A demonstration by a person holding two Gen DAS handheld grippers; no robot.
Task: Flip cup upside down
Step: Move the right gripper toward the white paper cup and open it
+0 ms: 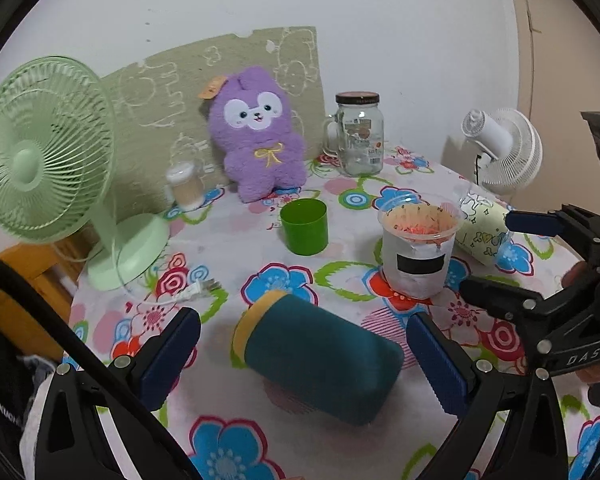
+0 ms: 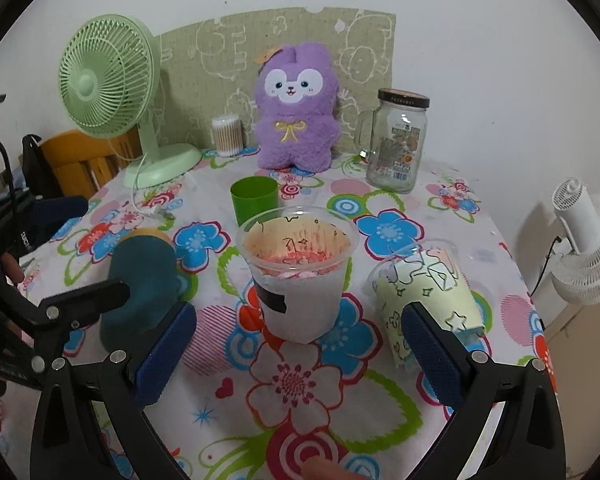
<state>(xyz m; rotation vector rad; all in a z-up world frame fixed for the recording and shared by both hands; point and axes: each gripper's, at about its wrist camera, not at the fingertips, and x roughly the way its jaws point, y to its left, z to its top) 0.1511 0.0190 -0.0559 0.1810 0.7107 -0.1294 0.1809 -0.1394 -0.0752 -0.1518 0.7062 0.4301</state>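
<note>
The table (image 1: 228, 248) carries a white cloth printed with bright flowers, and against the wall behind it leans a green board (image 1: 220, 80) with drawn animals. On the far left stands a green fan (image 1: 40, 148) on its round foot. In front of the board sits a purple plush toy (image 1: 260, 136), with a glass jar (image 1: 358, 136) with dark lid to its right. A white fan (image 1: 500, 148) stands beyond the right edge of the table.

The teal cup (image 1: 320, 360) with a yellow rim lies on its side on the cloth, near the front, its rim pointing to the left and a little away. The left gripper (image 1: 304, 360) has its two blue pads spread wide, one on each side of this cup, not touching it as far as can be seen.

The clear plastic cup (image 2: 300, 272) with a reddish stain inside stands upright in the middle, and the right gripper (image 2: 300, 352) is also spread wide, just in front of it and holding nothing. To its right a pale green patterned cup (image 2: 428, 296) lies tilted on its side. Behind stands a small green cup (image 2: 254, 198), upright. A small container of cotton swabs (image 2: 226, 134) stands by the board; its details are blurred.
</note>
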